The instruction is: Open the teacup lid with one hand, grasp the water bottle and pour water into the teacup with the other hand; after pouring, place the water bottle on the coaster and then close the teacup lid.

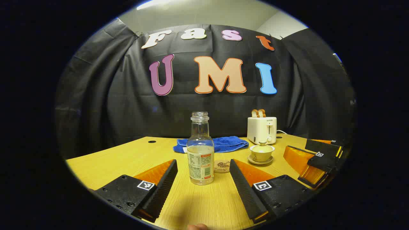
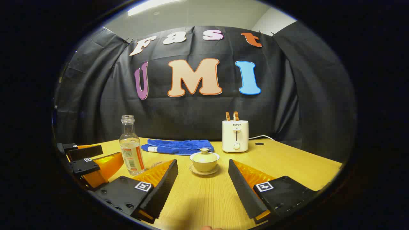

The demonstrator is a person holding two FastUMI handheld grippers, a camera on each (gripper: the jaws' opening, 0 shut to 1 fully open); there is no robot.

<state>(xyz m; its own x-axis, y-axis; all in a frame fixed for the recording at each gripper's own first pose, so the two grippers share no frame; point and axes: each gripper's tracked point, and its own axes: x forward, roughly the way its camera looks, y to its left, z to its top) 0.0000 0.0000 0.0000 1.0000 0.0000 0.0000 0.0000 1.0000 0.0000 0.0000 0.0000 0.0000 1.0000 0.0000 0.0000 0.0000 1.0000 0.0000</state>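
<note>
A clear, uncapped water bottle point(image 1: 200, 153) with a label stands upright on the wooden table point(image 1: 127, 159), partly filled. My left gripper point(image 1: 203, 183) is open, its fingers either side of the bottle's base and apart from it. Just behind the bottle lies a round coaster point(image 1: 222, 166). The lidded teacup point(image 1: 262, 151) on its saucer stands to the right. In the right gripper view the teacup point(image 2: 204, 160) with its lid on sits ahead of my open right gripper point(image 2: 203, 183), and the bottle point(image 2: 130, 147) stands to the left by the left gripper point(image 2: 88, 161).
A blue towel point(image 1: 212, 144) lies at the back of the table. A white toaster point(image 1: 262, 129) with two slices stands behind the teacup, its cord trailing right. The right gripper point(image 1: 314, 159) shows at the right edge of the left gripper view.
</note>
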